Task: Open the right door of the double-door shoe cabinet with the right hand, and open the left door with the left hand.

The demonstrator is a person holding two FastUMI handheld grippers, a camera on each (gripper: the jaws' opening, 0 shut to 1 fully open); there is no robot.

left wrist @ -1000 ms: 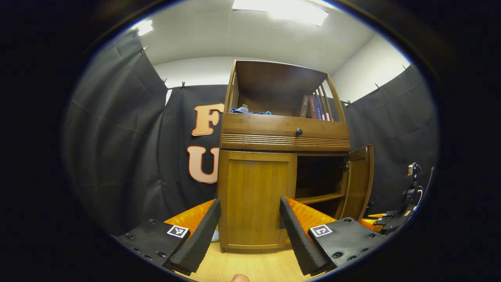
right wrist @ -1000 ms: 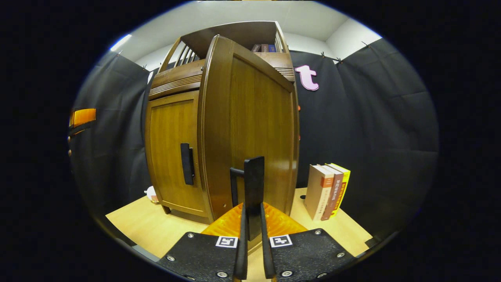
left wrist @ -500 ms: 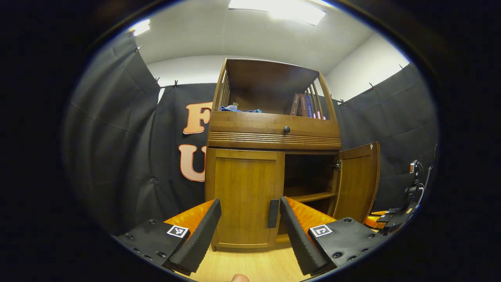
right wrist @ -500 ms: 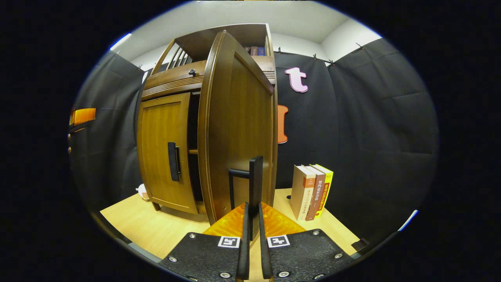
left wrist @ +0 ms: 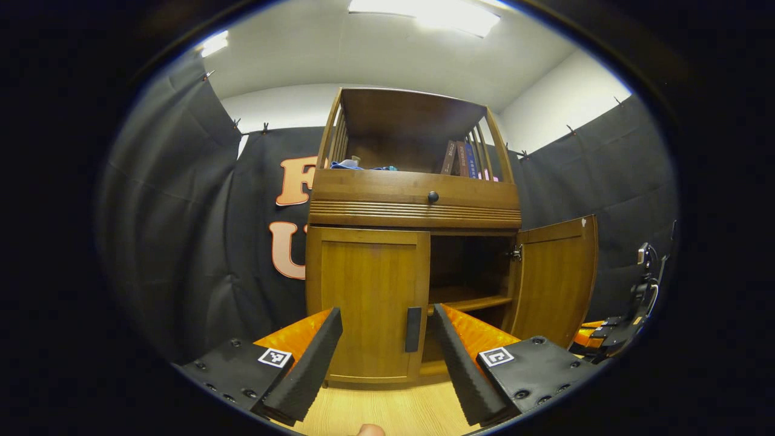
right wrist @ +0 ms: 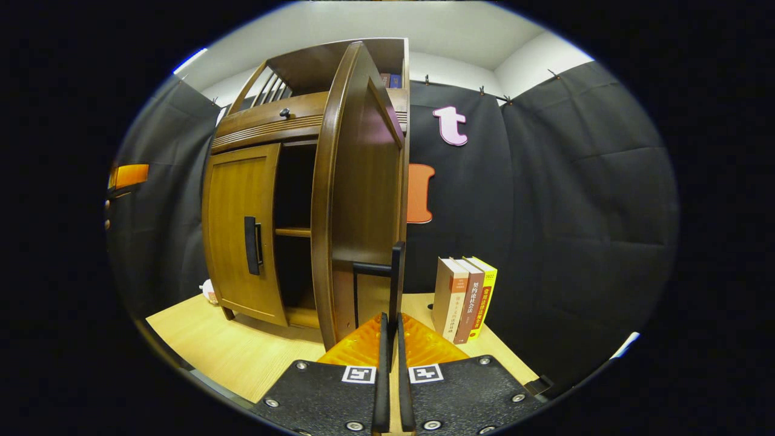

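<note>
A wooden shoe cabinet (left wrist: 415, 200) of warm brown, smooth-grained timber stood at the centre of the left gripper view, on a pale wood tabletop (left wrist: 387, 412). Its top was an open shelf with slatted sides, holding upright books (left wrist: 460, 158) and a blue cloth (left wrist: 357, 165). Below ran a ribbed drawer front with a small round black knob (left wrist: 433, 196).

The left door (left wrist: 366, 303), a flat framed panel, sat closed, with a slim black bar handle (left wrist: 413, 329) at its right edge. The right door (left wrist: 560, 275) stood swung wide toward the right of the frame, baring a dark interior with one shelf board (left wrist: 469, 301).

The left gripper (left wrist: 387, 357) was spread wide and held nothing; its black ridged fingers with orange backs framed the left door's handle from a little way off.

In the right gripper view, the right gripper (right wrist: 390, 339) was pinched on the right door's black handle (right wrist: 395, 278), its fingers nearly together at lower centre. Three upright books (right wrist: 463, 297) stood on the tabletop right of the door.
</note>
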